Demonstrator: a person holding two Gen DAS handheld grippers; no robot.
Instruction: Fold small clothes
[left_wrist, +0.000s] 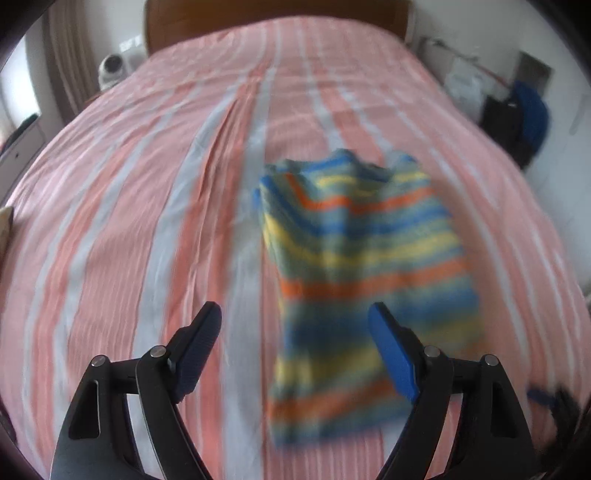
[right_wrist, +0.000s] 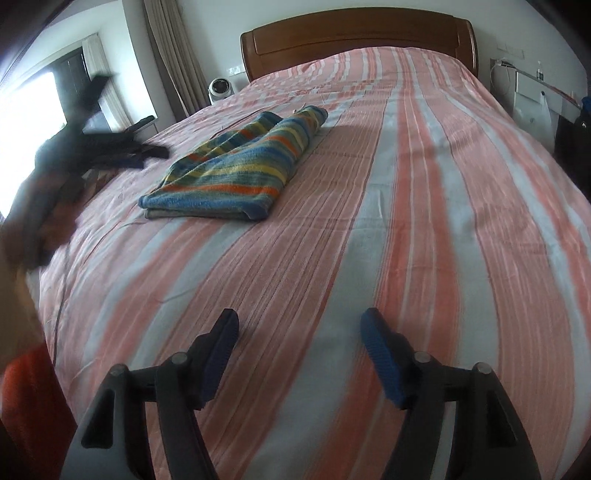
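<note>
Left gripper (left_wrist: 295, 321) hangs open above folded striped garment (left_wrist: 354, 280).

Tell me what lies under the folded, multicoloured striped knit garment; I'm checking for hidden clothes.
The folded striped knit garment rests directly on the pink-and-white striped bedspread. Its own lower layers show at the near edge. Whatever lies beneath the middle is covered and cannot be seen.

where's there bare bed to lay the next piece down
Bare bedspread runs from the striped folded garment across to the bed's far side and up to the headboard. The strip beside the garment toward the window is crowded by the left tool.
</note>
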